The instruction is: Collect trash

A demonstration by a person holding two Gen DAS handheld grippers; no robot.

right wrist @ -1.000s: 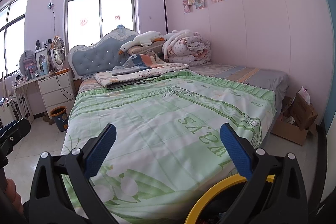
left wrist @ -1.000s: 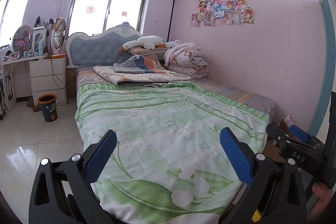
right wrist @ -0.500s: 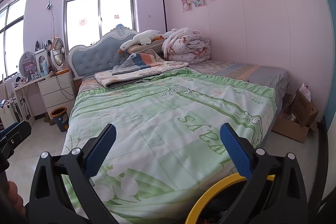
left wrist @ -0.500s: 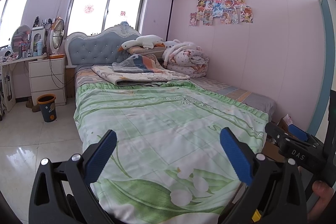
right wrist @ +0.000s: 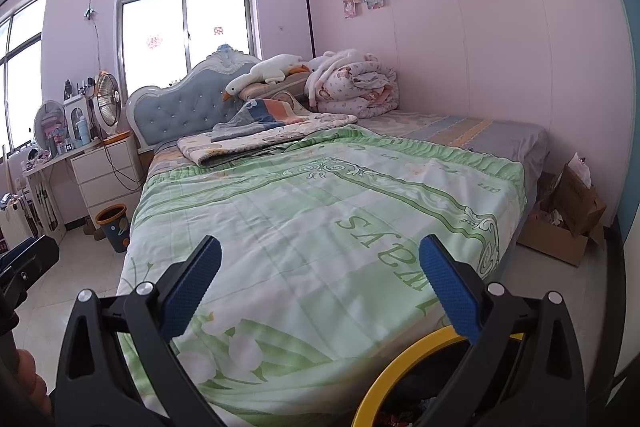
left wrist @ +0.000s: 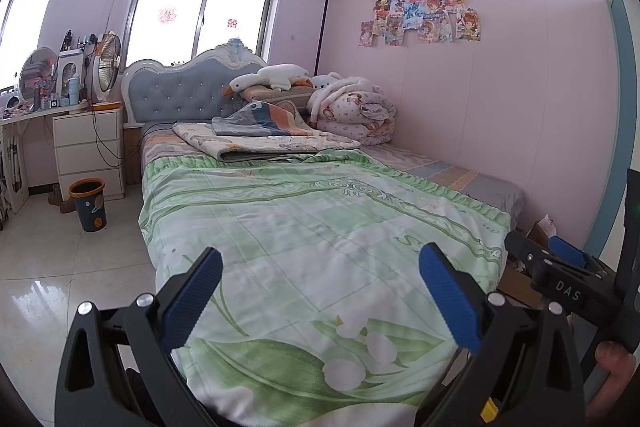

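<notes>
Two grippers, left (left wrist: 320, 291) and right (right wrist: 320, 283), jaws wide, empty, aimed over bed (left wrist: 320, 227); yellow-rimmed bin (right wrist: 400, 367) at 5 o'clock, likely for trash.

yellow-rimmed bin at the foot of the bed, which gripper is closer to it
Right. The yellow-rimmed bin sits just below the open right gripper, under its right finger. The left gripper, also open, hangs over the green quilt to the left, and its view shows no bin.

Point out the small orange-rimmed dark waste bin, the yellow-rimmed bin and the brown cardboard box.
Small orange-rimmed dark waste bin (left wrist: 91, 211): left wrist view, side wall.
Yellow-rimmed bin (right wrist: 394, 367): right wrist view, rim.
Brown cardboard box (right wrist: 554, 241): right wrist view, front wall.
</notes>
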